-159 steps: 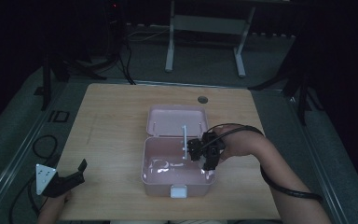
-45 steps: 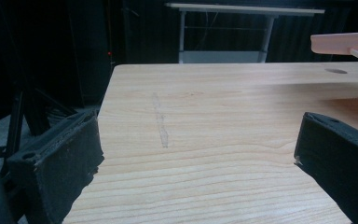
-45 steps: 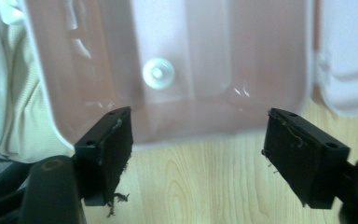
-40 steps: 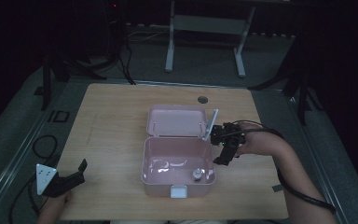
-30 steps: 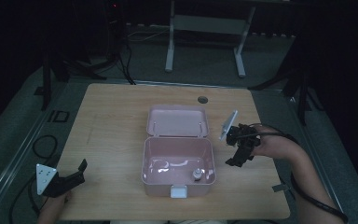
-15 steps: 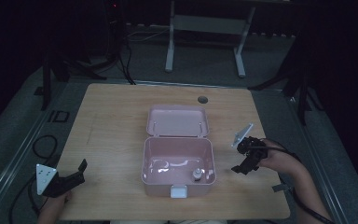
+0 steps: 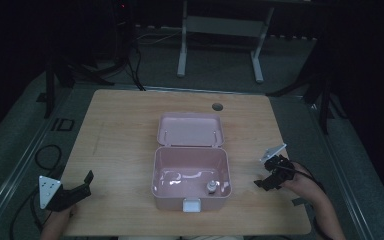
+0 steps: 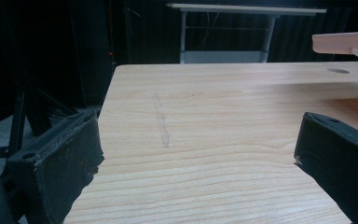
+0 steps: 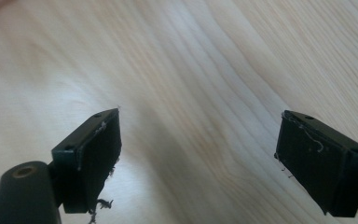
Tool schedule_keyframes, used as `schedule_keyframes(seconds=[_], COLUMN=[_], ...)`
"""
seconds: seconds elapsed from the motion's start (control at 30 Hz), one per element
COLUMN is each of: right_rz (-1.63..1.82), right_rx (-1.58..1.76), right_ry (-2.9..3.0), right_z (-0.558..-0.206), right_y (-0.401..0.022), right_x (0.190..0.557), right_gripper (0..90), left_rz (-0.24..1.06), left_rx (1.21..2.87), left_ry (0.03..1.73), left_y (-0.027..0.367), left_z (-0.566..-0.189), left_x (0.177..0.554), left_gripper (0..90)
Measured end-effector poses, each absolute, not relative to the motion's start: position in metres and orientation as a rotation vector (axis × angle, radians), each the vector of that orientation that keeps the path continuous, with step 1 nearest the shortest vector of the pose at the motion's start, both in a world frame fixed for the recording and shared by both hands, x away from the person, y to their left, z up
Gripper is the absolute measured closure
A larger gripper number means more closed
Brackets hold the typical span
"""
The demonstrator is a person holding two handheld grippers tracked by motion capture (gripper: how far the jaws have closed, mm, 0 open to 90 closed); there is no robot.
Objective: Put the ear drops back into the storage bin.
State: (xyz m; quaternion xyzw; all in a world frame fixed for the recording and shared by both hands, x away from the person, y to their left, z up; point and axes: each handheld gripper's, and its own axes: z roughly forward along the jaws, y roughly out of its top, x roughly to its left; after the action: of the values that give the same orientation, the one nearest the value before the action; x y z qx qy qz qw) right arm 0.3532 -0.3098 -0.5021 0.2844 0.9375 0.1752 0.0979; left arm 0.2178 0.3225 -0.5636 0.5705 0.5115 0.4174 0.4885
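A pink plastic box point(image 7: 190, 170) stands open in the middle of the wooden table point(image 7: 125, 130), its lid point(image 7: 191, 130) laid back flat. Inside, near the front right corner, sits a small grey object point(image 7: 211, 186). My right gripper point(image 7: 266, 178) rests open on the table right of the box, nothing between its jaws; its view looks down on bare wood point(image 9: 196, 93). My left gripper point(image 7: 82, 185) sits open at the front left corner, jaws spread over bare table point(image 8: 200, 121), with the pink lid's edge point(image 8: 345, 43) at upper right.
A round cable hole point(image 7: 217, 106) lies near the table's far edge. Cables point(image 7: 45, 155) trail on the floor at the left. A metal table frame point(image 7: 220, 30) stands beyond the far edge. The room around is dark.
My right gripper has drawn back out of the box to the right and come down onto the table, leaving the small grey object inside. The left gripper has stayed put.
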Motion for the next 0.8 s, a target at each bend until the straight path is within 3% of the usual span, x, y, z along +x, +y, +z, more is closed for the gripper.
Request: schedule_keyframes(seconds=[0.8], right_rz=[0.945], right_rx=[1.252], right_ry=[2.098], right_z=[-0.544], right_y=[-0.340], right_x=[0.340], right_gripper=[12.9], left_rz=[1.014], left_rx=[1.383], left_ry=[1.244], left_y=[0.323], left_z=[-0.564], left_x=[0.218], left_gripper=[0.9])
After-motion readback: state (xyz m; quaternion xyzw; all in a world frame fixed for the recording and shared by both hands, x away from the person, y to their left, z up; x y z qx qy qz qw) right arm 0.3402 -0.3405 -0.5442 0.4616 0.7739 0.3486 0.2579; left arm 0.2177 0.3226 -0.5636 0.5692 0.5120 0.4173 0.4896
